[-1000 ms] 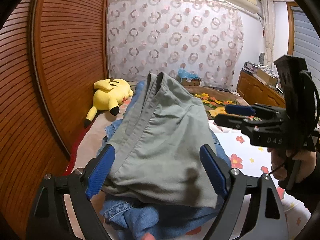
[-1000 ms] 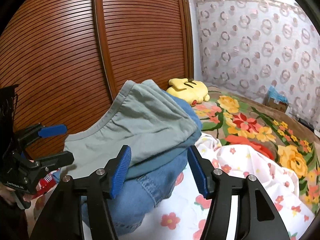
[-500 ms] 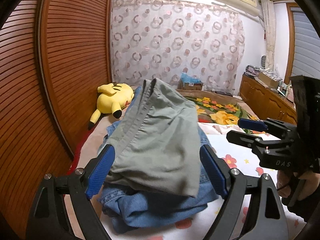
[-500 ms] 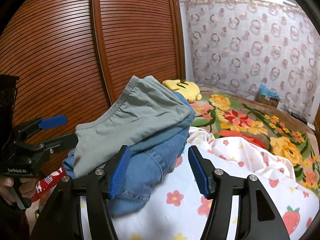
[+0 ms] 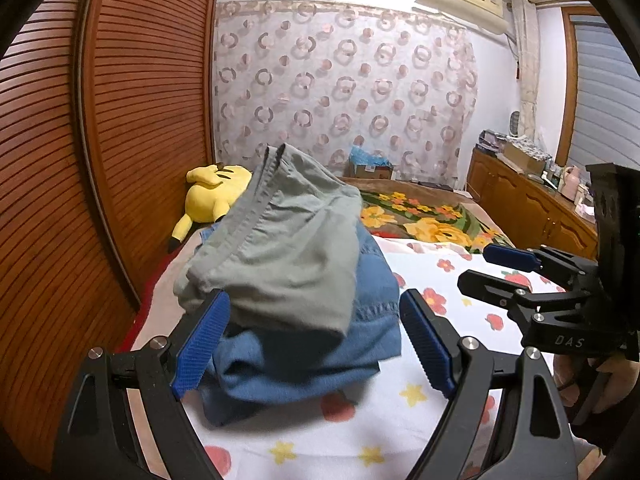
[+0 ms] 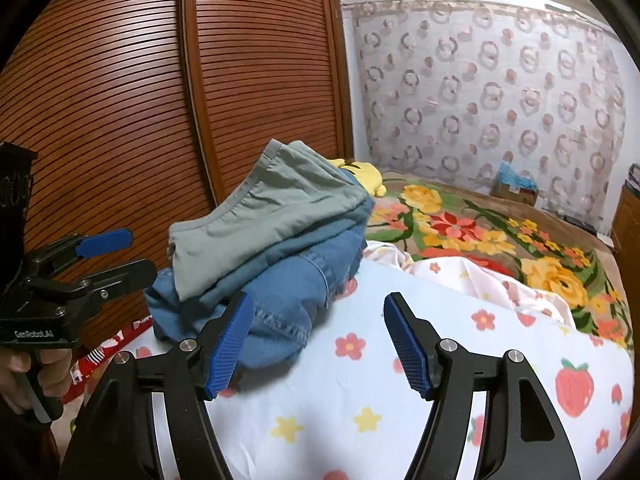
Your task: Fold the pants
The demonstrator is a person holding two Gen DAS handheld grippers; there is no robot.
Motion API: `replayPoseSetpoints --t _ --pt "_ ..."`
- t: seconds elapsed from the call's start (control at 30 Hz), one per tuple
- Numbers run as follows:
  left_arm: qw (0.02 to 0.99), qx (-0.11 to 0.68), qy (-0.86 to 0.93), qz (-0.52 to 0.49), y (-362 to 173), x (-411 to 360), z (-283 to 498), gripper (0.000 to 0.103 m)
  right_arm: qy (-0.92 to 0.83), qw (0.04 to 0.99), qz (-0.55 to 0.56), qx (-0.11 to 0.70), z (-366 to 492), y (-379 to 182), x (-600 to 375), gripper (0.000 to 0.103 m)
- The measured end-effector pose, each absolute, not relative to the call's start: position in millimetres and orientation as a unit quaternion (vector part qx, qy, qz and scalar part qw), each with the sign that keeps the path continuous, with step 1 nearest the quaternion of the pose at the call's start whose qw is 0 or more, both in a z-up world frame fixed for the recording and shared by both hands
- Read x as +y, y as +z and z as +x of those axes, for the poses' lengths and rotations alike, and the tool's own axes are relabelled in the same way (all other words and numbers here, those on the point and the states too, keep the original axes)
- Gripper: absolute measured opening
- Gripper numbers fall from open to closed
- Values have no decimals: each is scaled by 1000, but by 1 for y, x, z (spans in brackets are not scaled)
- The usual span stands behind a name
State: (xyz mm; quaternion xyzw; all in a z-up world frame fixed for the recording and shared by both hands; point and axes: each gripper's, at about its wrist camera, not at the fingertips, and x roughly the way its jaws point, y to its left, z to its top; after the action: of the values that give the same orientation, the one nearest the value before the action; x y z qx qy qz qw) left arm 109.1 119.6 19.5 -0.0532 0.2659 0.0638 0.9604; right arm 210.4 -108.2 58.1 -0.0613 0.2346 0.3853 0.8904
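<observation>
Grey-green pants (image 5: 288, 248) sit folded on top of a denim stack (image 5: 312, 344), both grippers empty and spread wide.

Denim and grey-green cloth form one pile on the flowered sheet (image 6: 400, 392), near the slatted wardrobe (image 5: 132, 120), with a yellow plush (image 5: 212, 196) behind it. The left gripper (image 5: 316, 340) faces the pile's near edge, fingers wide apart and holding nothing; the right gripper (image 6: 316, 344) hovers beside the denim's corner, equally wide and empty. The fold looks finished or close to it. To end well, the person should judge whether the pants' edges line up with the denim below, then press or nudge only the overhanging corner, keeping the fingers low and flat so the top layer does not slide off.
</observation>
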Motion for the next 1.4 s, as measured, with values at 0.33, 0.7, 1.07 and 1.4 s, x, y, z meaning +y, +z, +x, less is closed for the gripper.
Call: replayPoseSetpoints --t 0.33,0.7,1.07,1.4 --pt "963 262 40 -42 22 92 75 87 364 902 -52 227 160 57 -134 71" --pt "969 244 8 -31 35 51 38 87 328 922 -34 205 96 62 -174 71" --pt "970 242 -27 -17 39 5 26 87 278 938 -25 206 39 61 -207 81" --pt "966 253 -58 -7 30 -28 28 87 231 948 -3 220 24 57 -228 83"
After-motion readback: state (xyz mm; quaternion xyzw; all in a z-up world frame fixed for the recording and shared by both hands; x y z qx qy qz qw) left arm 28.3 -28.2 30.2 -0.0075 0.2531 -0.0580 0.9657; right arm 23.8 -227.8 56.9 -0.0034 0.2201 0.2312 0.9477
